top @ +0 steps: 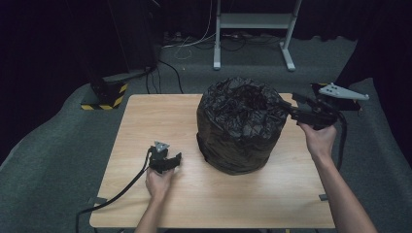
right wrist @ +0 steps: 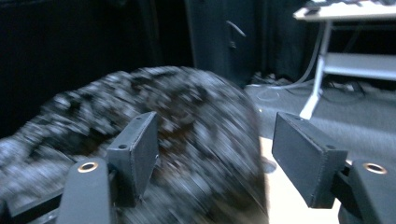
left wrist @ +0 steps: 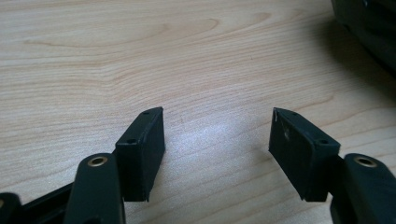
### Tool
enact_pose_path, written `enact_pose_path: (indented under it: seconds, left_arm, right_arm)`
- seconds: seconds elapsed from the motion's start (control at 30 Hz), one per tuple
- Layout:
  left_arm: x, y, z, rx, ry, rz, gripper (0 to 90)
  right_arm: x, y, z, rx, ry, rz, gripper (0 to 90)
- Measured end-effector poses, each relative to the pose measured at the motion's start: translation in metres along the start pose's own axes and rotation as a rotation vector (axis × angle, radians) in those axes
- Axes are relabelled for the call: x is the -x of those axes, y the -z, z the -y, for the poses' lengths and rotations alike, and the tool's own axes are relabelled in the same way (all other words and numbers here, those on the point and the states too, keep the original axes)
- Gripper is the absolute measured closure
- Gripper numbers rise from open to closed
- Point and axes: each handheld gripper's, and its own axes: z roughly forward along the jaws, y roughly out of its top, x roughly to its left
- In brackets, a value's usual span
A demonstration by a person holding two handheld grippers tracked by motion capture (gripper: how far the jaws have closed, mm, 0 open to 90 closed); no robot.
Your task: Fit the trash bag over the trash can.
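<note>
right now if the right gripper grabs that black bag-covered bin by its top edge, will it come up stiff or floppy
Probably floppy at first: the black bag is crinkled, loose plastic, so the film would likely bunch and slip between the fingers. The round, upright shape suggests a stiffer bin inside, which may stay put. It looks wide-based, so tipping seems unlikely on the table.

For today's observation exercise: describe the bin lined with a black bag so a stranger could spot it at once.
Start at the pale wooden table. Just right of its middle stands a squat round bin, wrapped all over in a crinkled, glossy black plastic bag with its top open. It is the only large thing standing on the table, and it is far bulkier than the two hand-held grippers near it.
</note>
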Motion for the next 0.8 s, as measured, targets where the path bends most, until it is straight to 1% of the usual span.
enact_pose_path:
  seconds: [0.03,0.07,0.13,0.17,0.2,0.27,0.37,0.43,0.5,0.63,0.73,0.8]
  left_arm:
    - [0.001,0.000,0.000,-0.003,-0.012,-0.007,35.0]
    - [0.002,-0.001,0.000,-0.006,-0.019,-0.013,34.6]
    - [0.003,-0.001,0.000,-0.008,-0.025,-0.017,34.6]
    - [0.003,-0.001,0.000,-0.008,-0.025,-0.017,34.6]
    - [0.003,-0.001,0.000,-0.008,-0.025,-0.017,34.6]
    - [0.003,-0.001,0.000,-0.009,-0.026,-0.017,34.6]
    - [0.003,-0.001,0.000,-0.008,-0.026,-0.017,34.6]
    - [0.002,0.000,0.000,-0.009,-0.026,-0.016,34.6]
    - [0.003,-0.001,0.000,-0.008,-0.025,-0.016,34.6]
    - [0.003,0.000,0.000,-0.008,-0.022,-0.016,34.6]
    - [0.003,-0.001,0.000,-0.005,-0.019,-0.017,34.7]
    - [0.003,-0.001,0.000,-0.005,-0.019,-0.016,34.8]
  right_arm:
    - [-0.008,-0.004,-0.008,0.010,0.024,-0.011,30.0]
    - [-0.016,-0.009,-0.016,0.019,0.048,-0.032,29.8]
    - [-0.034,-0.020,-0.031,0.019,0.093,-0.072,29.7]
    - [-0.042,-0.026,-0.037,0.031,0.112,-0.104,29.3]
    - [-0.050,-0.034,-0.043,0.025,0.129,-0.137,29.2]
    - [-0.065,-0.051,-0.051,-0.002,0.188,-0.180,29.6]
    - [-0.078,-0.080,-0.058,-0.061,0.235,-0.242,31.3]
    - [-0.082,-0.099,-0.059,-0.114,0.253,-0.267,31.6]
    - [-0.083,-0.117,-0.057,-0.179,0.248,-0.279,31.6]
    - [-0.079,-0.144,-0.048,-0.274,0.249,-0.261,32.4]
    - [-0.075,-0.159,-0.043,-0.331,0.232,-0.254,32.9]
    - [-0.073,-0.167,-0.038,-0.364,0.230,-0.258,33.1]
